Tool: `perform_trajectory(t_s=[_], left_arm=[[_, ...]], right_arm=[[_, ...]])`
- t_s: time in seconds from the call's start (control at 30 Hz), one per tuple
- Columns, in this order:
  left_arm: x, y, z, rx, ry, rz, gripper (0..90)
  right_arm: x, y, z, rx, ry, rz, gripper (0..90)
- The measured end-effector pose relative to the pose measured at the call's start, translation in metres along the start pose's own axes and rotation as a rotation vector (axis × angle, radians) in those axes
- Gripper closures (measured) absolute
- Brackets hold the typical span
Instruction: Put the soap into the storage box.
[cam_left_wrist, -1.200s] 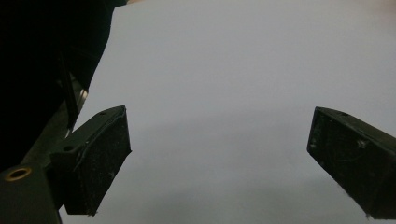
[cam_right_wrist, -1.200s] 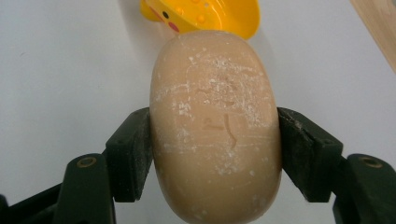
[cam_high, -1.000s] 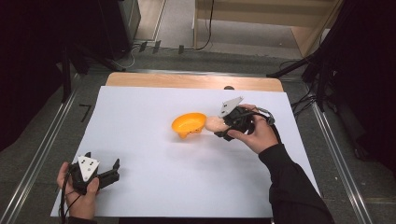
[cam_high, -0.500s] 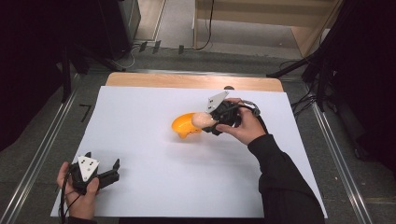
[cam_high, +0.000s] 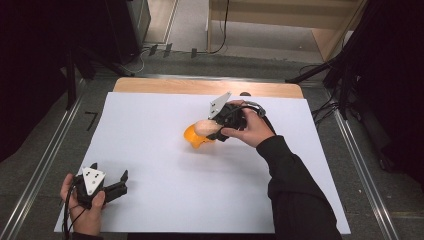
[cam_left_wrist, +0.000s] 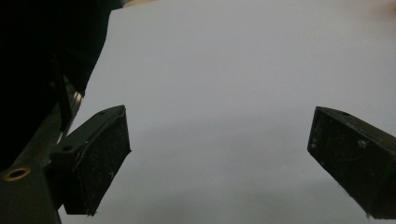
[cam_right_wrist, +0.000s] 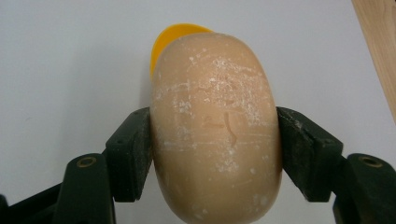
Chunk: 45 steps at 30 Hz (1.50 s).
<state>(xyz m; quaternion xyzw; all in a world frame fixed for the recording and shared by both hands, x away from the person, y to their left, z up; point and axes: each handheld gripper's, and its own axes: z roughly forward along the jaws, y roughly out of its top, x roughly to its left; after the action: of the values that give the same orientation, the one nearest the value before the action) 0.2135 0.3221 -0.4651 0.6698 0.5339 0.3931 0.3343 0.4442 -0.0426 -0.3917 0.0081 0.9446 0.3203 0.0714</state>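
Bread roll (cam_high: 202, 128) sitting clamped in right gripper (cam_high: 216, 131), now moving left, tipping orange bowl (cam_high: 192, 138) mid-counter (cam_high: 150, 125); likely heading into bowl. Left gripper (cam_left_wrist: 219, 158) idling, jaws spread wide, empty. Right gripper view: roll (cam_right_wrist: 217, 126) pinched both sides, bowl rim (cam_right_wrist: 175, 39) peeking behind.

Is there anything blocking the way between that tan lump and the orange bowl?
Nothing visible. The right gripper holds the tan lump just above the orange bowl, with no other object between them on the white sheet.
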Motion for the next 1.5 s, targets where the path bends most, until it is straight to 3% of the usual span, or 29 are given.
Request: perform_trajectory(t_s=[0.17,0.43,0.6,0.63,0.73,0.9,0.97,1.0,1.23,1.33,1.43,1.5], left_arm=[[0.003,-0.001,-0.002,-0.028,-0.017,-0.025,4.0],[0.003,-0.001,-0.002,-0.020,-0.017,-0.027,4.1],[0.003,-0.001,-0.002,-0.018,-0.015,-0.025,4.2],[0.003,-0.001,-0.001,-0.016,-0.016,-0.024,4.3],[0.003,-0.001,-0.001,-0.015,-0.015,-0.024,4.4],[0.003,-0.001,-0.001,-0.013,-0.016,-0.023,4.5],[0.002,-0.001,-0.001,-0.013,-0.014,-0.021,4.6],[0.002,-0.001,-0.001,-0.012,-0.014,-0.019,4.7],[0.001,0.000,0.000,-0.004,-0.007,-0.014,4.8],[0.001,0.000,0.000,-0.002,-0.009,-0.014,4.8],[0.001,0.000,0.000,-0.003,-0.010,-0.012,4.8],[0.001,0.000,0.000,-0.003,-0.009,-0.011,4.8]], right_arm=[[-0.004,0.003,0.007,0.030,0.014,-0.008,32.5],[-0.009,0.007,0.014,0.038,0.031,-0.019,32.5],[-0.011,0.004,0.016,0.040,0.044,0.001,28.9],[-0.013,0.004,0.010,0.003,0.006,0.028,21.8],[-0.015,0.005,0.004,-0.026,-0.006,0.057,21.8],[-0.014,-0.003,-0.006,-0.028,-0.032,0.101,21.8],[-0.012,-0.010,-0.010,-0.030,-0.048,0.130,22.0],[-0.010,-0.018,-0.013,-0.040,-0.057,0.167,22.1],[0.000,-0.042,-0.023,-0.053,-0.123,0.221,21.0],[0.002,-0.047,-0.027,-0.063,-0.117,0.251,19.8],[0.005,-0.056,-0.033,-0.073,-0.086,0.329,17.9],[0.007,-0.064,-0.038,-0.081,-0.106,0.365,13.5]])
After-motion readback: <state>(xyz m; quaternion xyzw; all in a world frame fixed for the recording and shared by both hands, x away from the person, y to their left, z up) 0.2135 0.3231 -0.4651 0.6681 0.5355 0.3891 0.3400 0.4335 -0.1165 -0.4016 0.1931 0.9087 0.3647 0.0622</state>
